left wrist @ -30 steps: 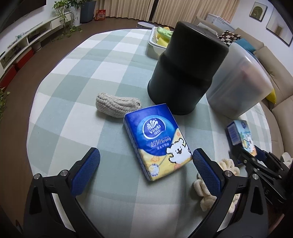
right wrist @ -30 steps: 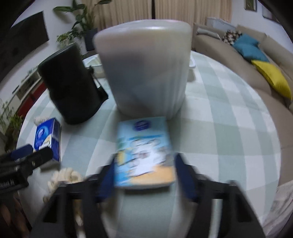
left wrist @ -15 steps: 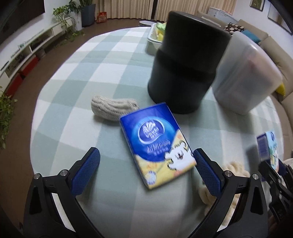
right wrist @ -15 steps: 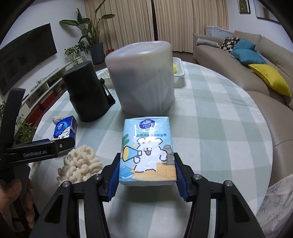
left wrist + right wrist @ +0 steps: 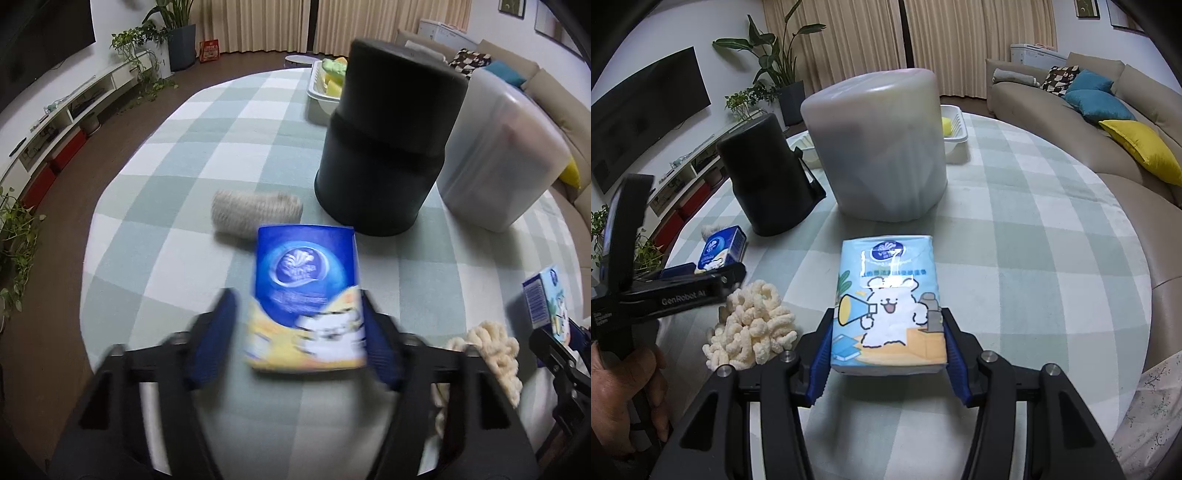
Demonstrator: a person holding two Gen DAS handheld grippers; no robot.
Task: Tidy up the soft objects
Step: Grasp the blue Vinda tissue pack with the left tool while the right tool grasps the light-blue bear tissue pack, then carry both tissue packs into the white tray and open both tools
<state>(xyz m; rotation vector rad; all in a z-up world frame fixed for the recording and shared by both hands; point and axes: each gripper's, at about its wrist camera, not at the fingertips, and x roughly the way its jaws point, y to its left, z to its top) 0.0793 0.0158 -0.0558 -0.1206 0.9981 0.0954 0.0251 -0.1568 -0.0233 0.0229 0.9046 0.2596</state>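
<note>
Near the surface's front edge, the left gripper (image 5: 299,332), wide open a second ago, is closing its fingers around the dark-blue tissue pack (image 5: 306,295); the right gripper (image 5: 886,354) pinches the light-blue tissue pack (image 5: 888,302), so both look ready to be sorted.

Your left gripper (image 5: 299,325) and the dark blue tissue pack (image 5: 306,295) between its closing jaws are smeared by motion blur, so pad contact is unclear. Behind that pack, the black cylindrical bin (image 5: 388,147) hides part of the white plastic basket (image 5: 317,88).

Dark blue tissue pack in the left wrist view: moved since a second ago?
Yes. The dark blue tissue pack turned square between the closing left gripper jaws; earlier it lay diagonally, nearer the black cylindrical bin.
</note>
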